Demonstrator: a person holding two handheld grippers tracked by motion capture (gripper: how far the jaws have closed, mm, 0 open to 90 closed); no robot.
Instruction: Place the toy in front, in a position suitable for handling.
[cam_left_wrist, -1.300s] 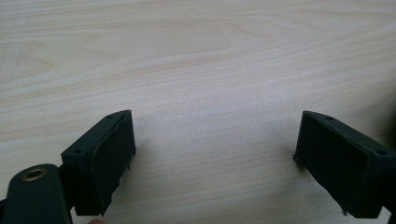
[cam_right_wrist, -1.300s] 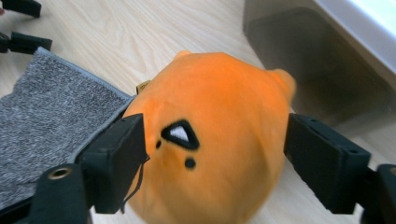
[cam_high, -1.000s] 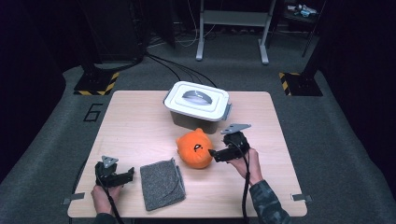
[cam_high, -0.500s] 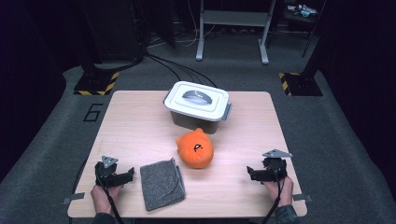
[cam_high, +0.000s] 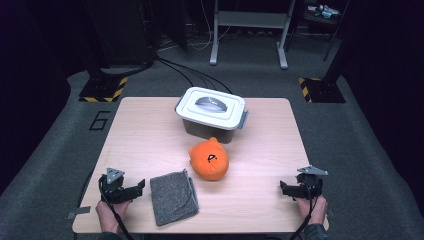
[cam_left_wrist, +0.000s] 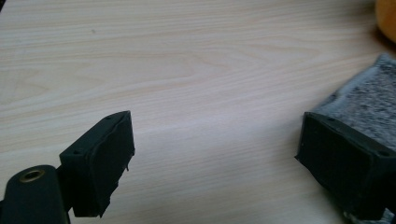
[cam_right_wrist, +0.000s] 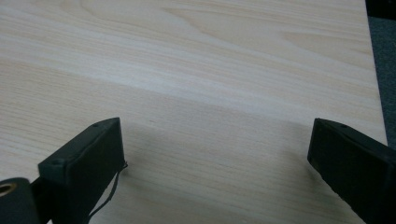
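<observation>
Cloth (cam_high: 173, 196) lies flat at lower left of the bench (cam_high: 150, 135), just right of the empty, released left gripper (cam_high: 131, 189), far from the released right gripper (cam_high: 286, 188) at lower right.

The person's left hand (cam_high: 111, 214) comes in over the near edge of the bench close to its near left corner and grips the left black two-jaw tool (cam_high: 134, 188), which lies low and roughly level, its jaws pointing toward the bench's right. A grey three-cornered plate (cam_high: 114, 173) sits on top of it and a cable trails back past the wrist. In the left gripper view its jaws stand wide apart with nothing between them. The right hand (cam_high: 311, 206) holds the right black two-jaw tool (cam_high: 285, 189) near the near right corner, jaws pointing left toward the bench's middle. Its jaws have just been opening and now gape wide, with nothing clasped between them.
</observation>
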